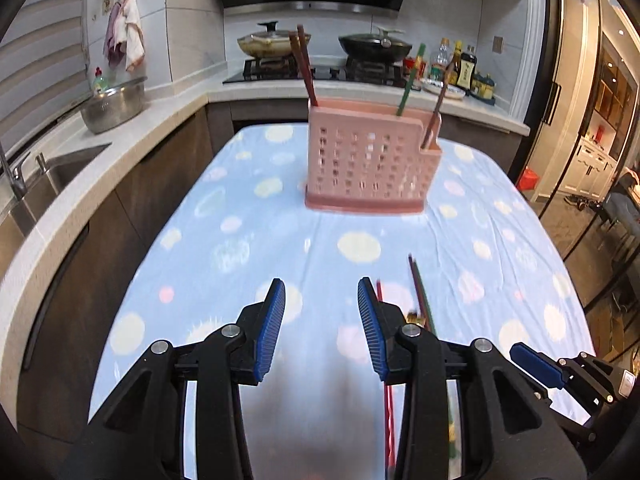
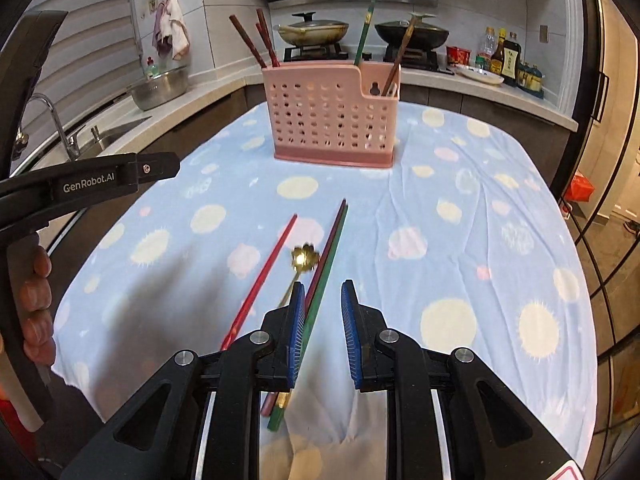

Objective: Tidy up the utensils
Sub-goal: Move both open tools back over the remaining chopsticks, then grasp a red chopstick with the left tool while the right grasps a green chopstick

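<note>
- Kitchen counters wrap the far and left sides, with a sink (image 1: 60,172) at left, a steel bowl (image 1: 114,106) beside it, and two lidded pans (image 2: 314,30) on the stove at the far wall.
- Nearer stands the desk (image 2: 460,208), covered by a pale blue cloth with yellow and pink dots.
- On the far middle of the desk a pink perforated utensil holder (image 2: 334,114) stands upright; dark red chopsticks (image 2: 256,42) lean out of its left end, a green chopstick (image 2: 364,36) rises near the middle, and a brown one (image 2: 400,54) sits in the lower right compartment.
- The left claw (image 1: 322,326) is over the near part of the cloth, its blue pads apart with nothing between them.
- The right claw (image 2: 322,330) is over the loose utensils, jaws apart and gripping nothing; a green chopstick runs beside its left pad, and touch cannot be judged.
- A person's fingers (image 2: 38,300) wrap the left tool's handle at the left edge of the right wrist view.
- Loose on the near cloth lie a red chopstick (image 2: 266,270), a dark red and green pair (image 2: 330,252) side by side to its right, and a gold flower-bowled spoon (image 2: 305,258) between them.
</note>
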### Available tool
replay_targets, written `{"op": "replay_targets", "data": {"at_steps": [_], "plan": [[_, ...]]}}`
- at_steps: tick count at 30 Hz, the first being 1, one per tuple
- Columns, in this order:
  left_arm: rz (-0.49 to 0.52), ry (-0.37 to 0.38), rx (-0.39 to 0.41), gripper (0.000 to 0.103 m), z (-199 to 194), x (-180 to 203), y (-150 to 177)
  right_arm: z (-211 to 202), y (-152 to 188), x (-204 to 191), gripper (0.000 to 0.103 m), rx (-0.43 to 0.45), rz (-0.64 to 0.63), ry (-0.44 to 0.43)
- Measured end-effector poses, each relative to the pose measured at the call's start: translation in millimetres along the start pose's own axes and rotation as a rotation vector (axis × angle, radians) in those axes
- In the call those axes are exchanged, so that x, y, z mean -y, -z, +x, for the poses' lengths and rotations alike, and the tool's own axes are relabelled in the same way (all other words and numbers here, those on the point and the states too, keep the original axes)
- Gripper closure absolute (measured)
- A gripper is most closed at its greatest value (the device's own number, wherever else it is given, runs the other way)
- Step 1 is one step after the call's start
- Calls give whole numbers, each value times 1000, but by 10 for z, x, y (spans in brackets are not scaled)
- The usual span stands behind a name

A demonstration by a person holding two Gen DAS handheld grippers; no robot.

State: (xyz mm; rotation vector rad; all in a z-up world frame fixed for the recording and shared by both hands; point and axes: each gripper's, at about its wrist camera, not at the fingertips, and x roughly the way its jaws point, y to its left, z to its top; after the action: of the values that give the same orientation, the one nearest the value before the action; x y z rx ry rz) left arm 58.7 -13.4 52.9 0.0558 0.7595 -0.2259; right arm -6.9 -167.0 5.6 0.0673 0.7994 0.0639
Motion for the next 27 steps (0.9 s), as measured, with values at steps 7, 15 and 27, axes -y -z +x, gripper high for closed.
{"op": "replay_targets", "data": {"at_steps": [7,15,27], "plan": [[-4,29,-103,67,18,8,567,61,496,-2,83,-85,38,-16],[-16,78,-172,67,11,116,901,21,683,-87,83,-112,40,-47],[4,111,-208,67,39,246,998,102,721,-201,83,-119,-6,-41]]}}
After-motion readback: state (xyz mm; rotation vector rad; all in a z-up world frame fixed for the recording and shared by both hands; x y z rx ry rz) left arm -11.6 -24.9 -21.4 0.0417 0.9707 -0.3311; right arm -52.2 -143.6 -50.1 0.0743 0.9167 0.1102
